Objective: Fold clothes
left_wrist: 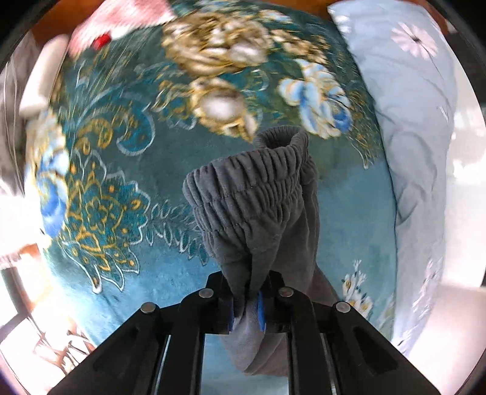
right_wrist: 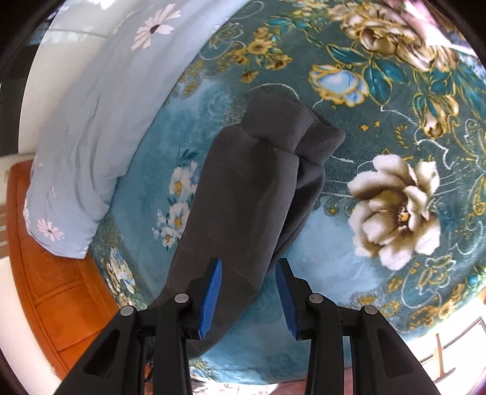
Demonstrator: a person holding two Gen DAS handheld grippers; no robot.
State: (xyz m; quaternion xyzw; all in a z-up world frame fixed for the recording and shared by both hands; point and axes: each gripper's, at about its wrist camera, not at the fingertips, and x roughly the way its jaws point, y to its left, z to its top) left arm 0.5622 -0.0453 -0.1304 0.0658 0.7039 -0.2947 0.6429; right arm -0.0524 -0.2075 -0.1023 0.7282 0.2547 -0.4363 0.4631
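Dark grey sweatpants (left_wrist: 255,206) hang above a teal floral bedspread (left_wrist: 127,170). In the left wrist view my left gripper (left_wrist: 246,307) is shut on a bunch of the grey fabric, with the gathered elastic waistband (left_wrist: 243,185) hanging just ahead of the fingers. In the right wrist view the grey pants (right_wrist: 243,194) drape across between the fingers, with a ribbed cuff (right_wrist: 319,142) at the far end. My right gripper (right_wrist: 249,291) is open; its blue pads (right_wrist: 212,291) stand apart with the cloth beside the left one.
A light blue pillow with daisies (left_wrist: 407,127) lies at the right of the left wrist view and at the left of the right wrist view (right_wrist: 91,127). A pink cloth (left_wrist: 121,24) lies at the far side. An orange wooden bed frame (right_wrist: 54,273) borders the bedspread (right_wrist: 395,273).
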